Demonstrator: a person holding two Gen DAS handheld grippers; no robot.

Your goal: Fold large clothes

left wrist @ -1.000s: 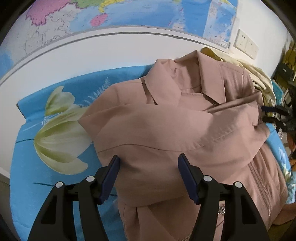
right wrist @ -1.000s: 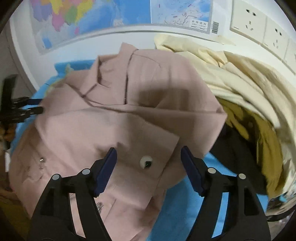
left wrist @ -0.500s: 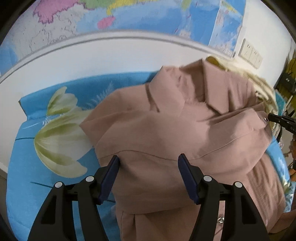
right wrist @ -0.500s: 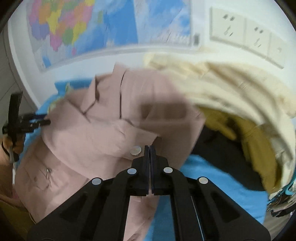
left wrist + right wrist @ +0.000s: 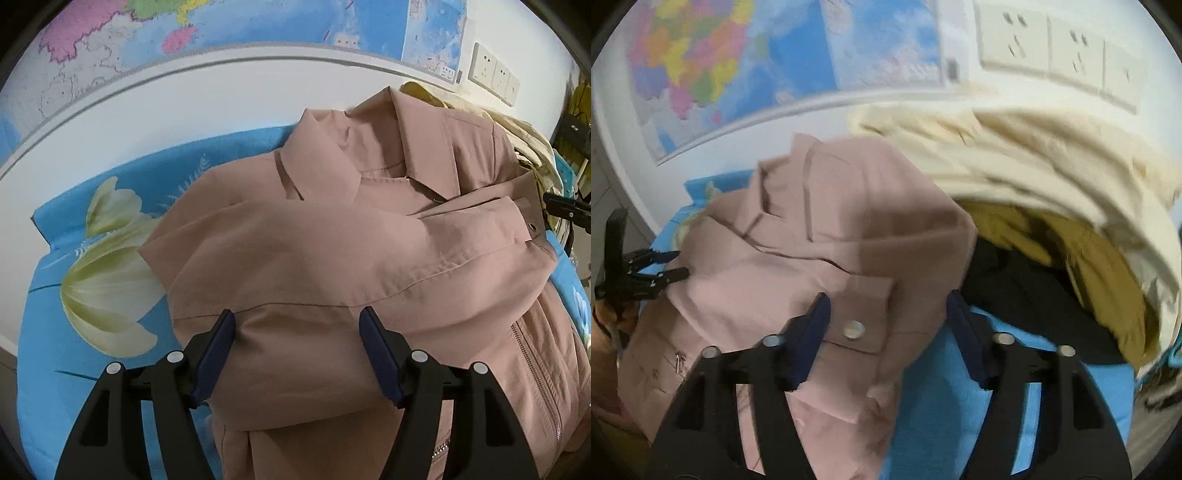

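Observation:
A dusty-pink collared jacket [image 5: 332, 258] lies on a blue floral sheet [image 5: 74, 332], its sleeves folded across the chest and its zip running down at the right. My left gripper [image 5: 297, 325] is open and hovers over the folded left sleeve and shoulder. In the right wrist view the same jacket [image 5: 831, 258] shows a snap-button cuff [image 5: 854, 328] between the jaws of my right gripper [image 5: 886, 306], which is open just above it. The other gripper shows at the far left [image 5: 639, 273].
A heap of cream [image 5: 1034, 166], mustard [image 5: 1089, 266] and black [image 5: 1015, 288] clothes lies right of the jacket. A wall with a map [image 5: 258, 26] and sockets [image 5: 1052, 48] stands behind. The sheet's edge drops off at the left.
My right gripper shut on the cuff half a second ago, then opened and let it drop onto the jacket. My left gripper stayed open and hardly moved.

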